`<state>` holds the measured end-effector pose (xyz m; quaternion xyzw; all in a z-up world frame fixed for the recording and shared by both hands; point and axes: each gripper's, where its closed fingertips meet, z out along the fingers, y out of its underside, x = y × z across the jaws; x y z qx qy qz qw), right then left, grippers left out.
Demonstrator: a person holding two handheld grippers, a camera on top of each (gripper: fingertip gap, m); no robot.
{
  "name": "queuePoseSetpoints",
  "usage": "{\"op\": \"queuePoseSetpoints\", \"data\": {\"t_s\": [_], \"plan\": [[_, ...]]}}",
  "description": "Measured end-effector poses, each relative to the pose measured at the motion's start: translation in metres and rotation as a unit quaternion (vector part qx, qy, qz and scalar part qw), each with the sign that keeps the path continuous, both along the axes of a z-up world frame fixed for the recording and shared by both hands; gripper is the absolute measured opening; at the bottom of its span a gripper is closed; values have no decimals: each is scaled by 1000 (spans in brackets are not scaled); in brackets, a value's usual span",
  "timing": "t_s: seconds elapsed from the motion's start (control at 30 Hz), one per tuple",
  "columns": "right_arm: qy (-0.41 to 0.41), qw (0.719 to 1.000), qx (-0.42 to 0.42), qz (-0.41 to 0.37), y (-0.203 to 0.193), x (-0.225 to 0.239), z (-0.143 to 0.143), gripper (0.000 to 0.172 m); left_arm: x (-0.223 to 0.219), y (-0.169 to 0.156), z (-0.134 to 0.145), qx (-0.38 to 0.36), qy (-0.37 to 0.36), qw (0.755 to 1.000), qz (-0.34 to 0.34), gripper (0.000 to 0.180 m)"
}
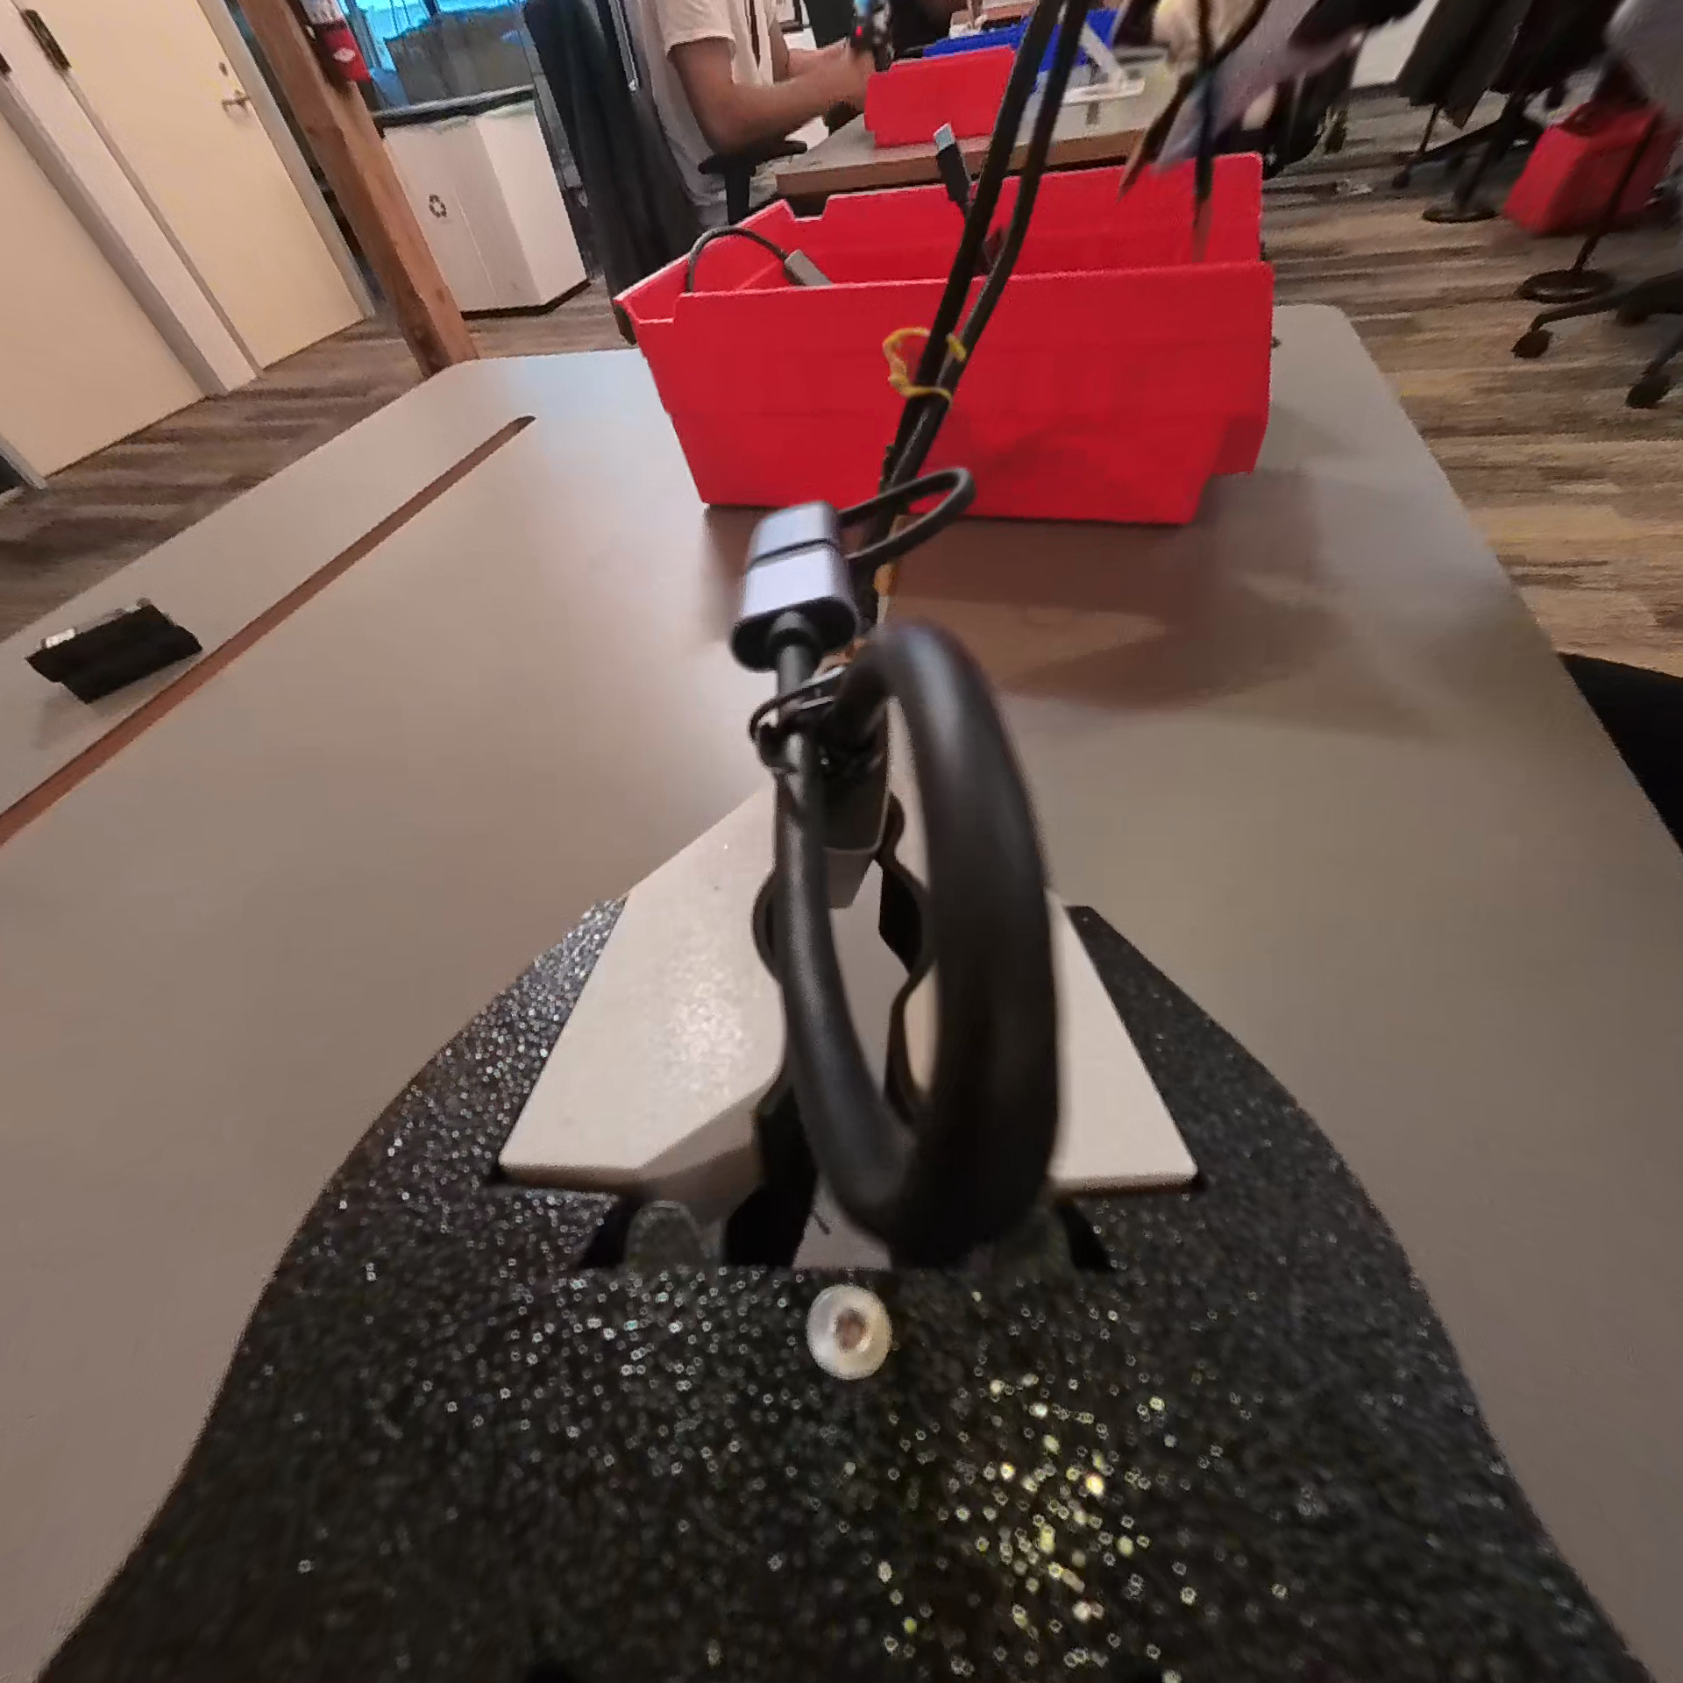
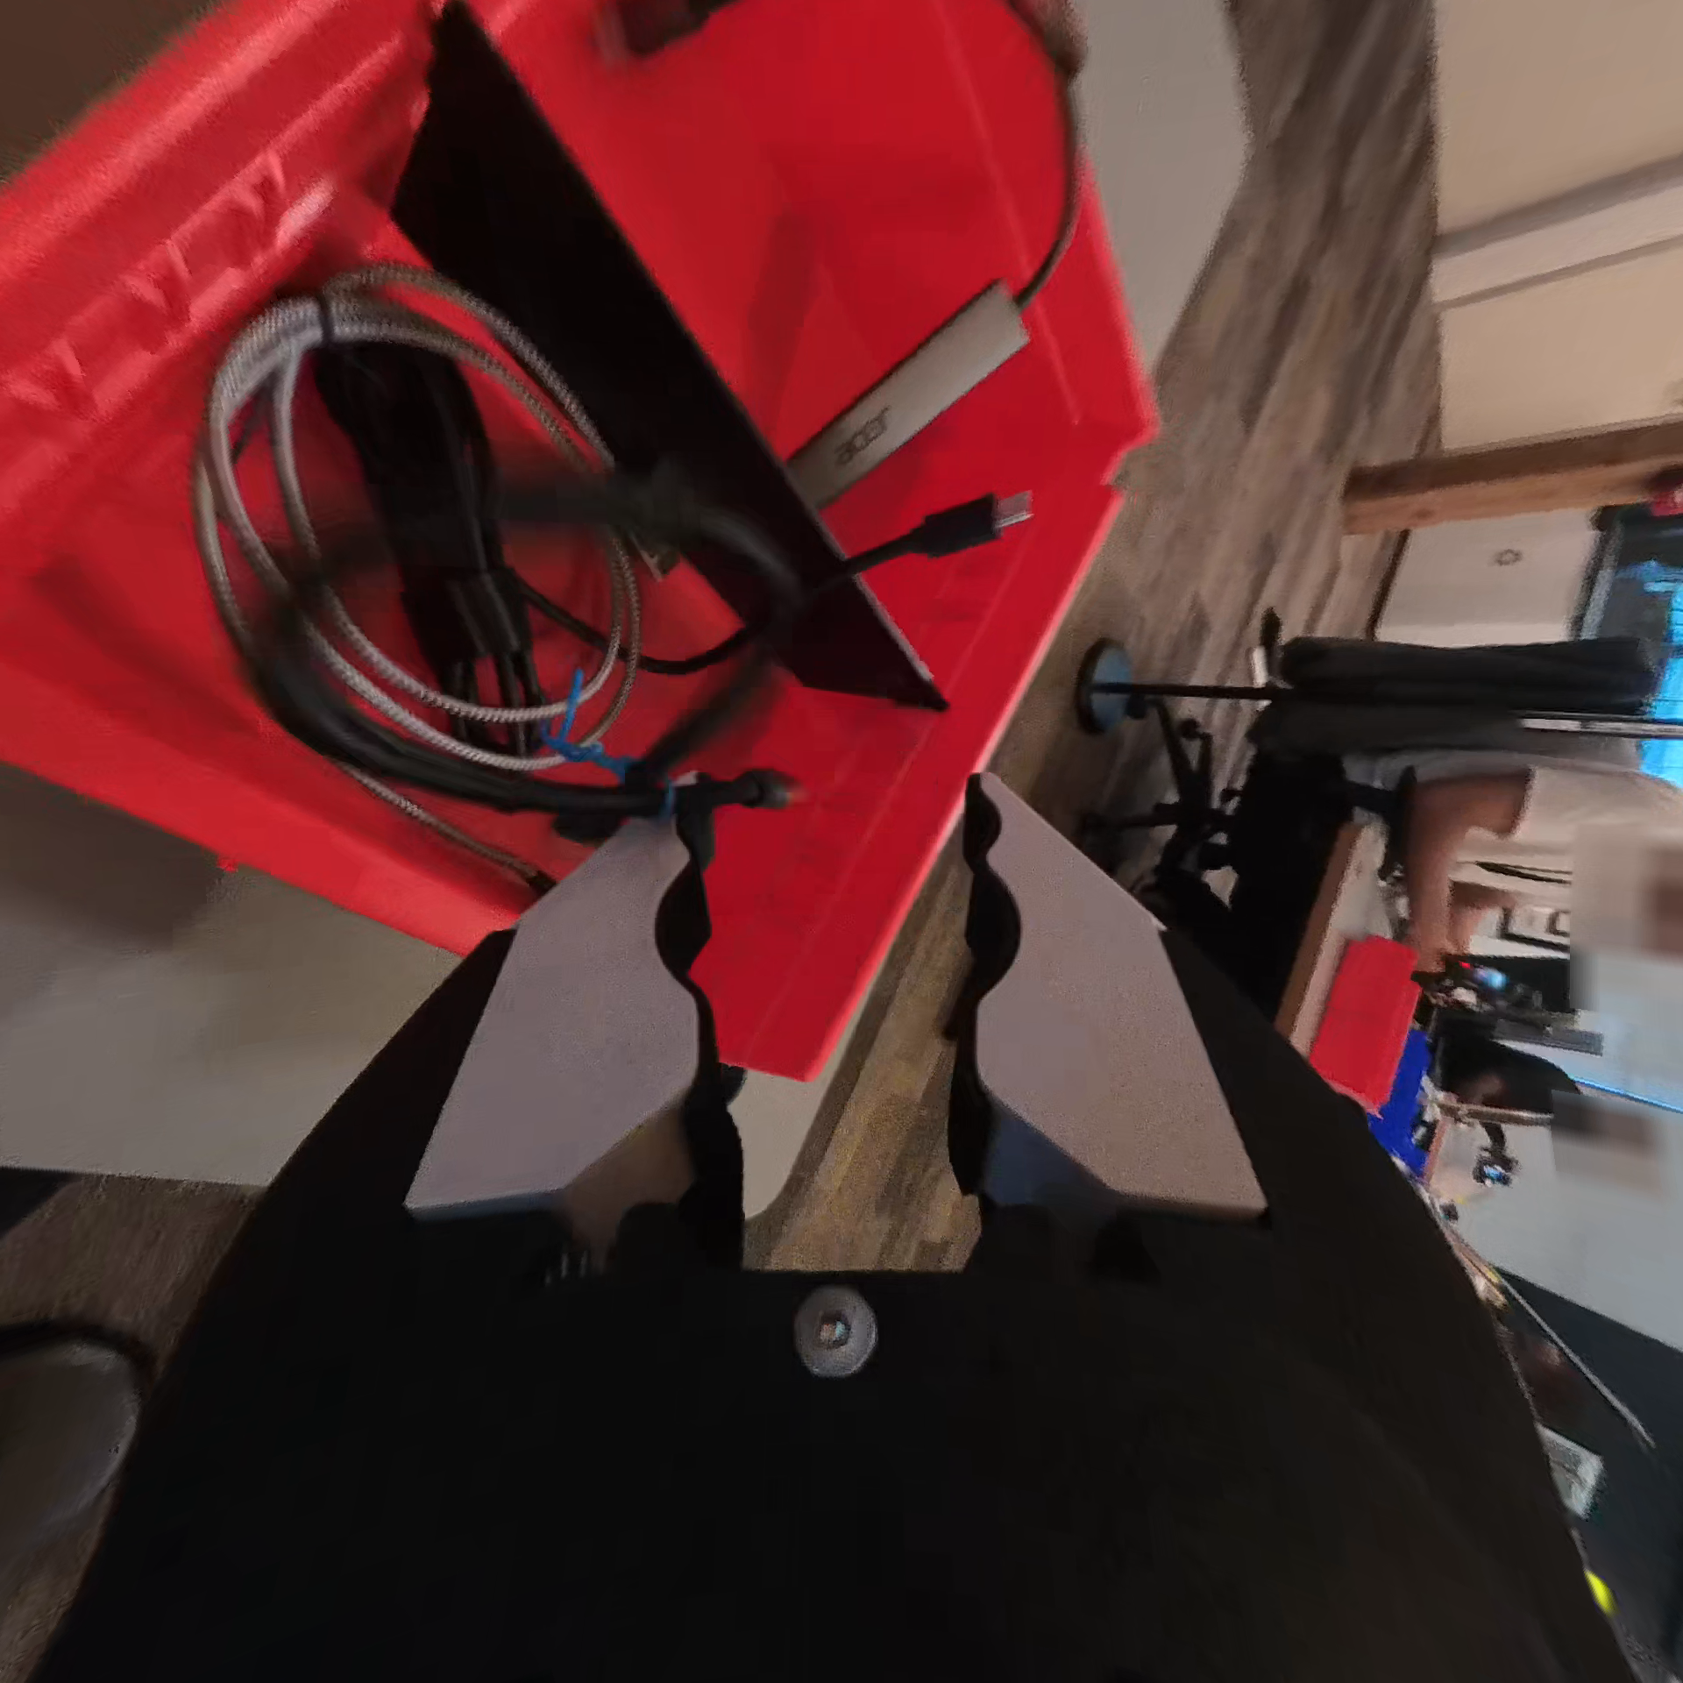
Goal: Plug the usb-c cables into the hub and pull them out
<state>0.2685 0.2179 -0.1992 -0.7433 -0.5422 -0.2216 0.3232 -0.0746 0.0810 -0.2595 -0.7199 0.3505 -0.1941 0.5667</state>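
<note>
Left wrist view: left tongs [image 1: 842, 801] clamp a looped black cable [image 1: 965, 920]; right tongs [image 2: 833, 820] apart over the red plastic bin [image 2: 865, 228] at twelve o'clock; the loop could snag.

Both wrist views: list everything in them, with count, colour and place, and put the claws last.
Bins: two, red, nested at the table's far end.
Divider: one, black, upright inside the bin.
Hub: one, grey, in the bin beyond the divider.
Coiled cables: several, black and braided grey, in the bin on the divider's other side.
Table: one, grey-brown.
Small black object: one, on the neighbouring table.
Person: one, seated at a far table.
Left claw: closed on a black looped cable; a grey adapter sits beyond the tips.
Right claw: open, empty, over the bin.
</note>
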Motion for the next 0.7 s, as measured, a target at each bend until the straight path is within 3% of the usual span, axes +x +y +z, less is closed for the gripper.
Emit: {"op": "queuePoseSetpoints", "data": {"t_s": [0.13, 0.4, 0.47, 0.5, 0.57, 0.63, 0.7], "plan": [[34, 998, 46, 35, -13, -26, 30, 54, 0, 2, -6, 2, 26, 1000, 11, 7], [-40, 999, 3, -17, 12, -6, -2, 49, 3, 2, -18, -4, 59, 998, 8, 4], [-46, 999, 17, -23, 7, -7, 6, 49, 3, 2, -18, 2, 67, 998, 10, 9], [-22, 999, 27, 2, -1, -23, 14, 48, 4, 2, -17, 7, 72, 997, 8, 8], [94, 988, 17, 122, -34, -91, 28, 45, 6, 1, -18, 20, 90, 996, 6, 7], [192, 939, -10, 286, -92, -169, 42, 44, 8, 0, -20, 42, 125, 991, 4, 7], [201, 894, -10, 401, -139, -222, 38, 41, 12, -2, -22, 73, 162, 984, -2, 7]]}}
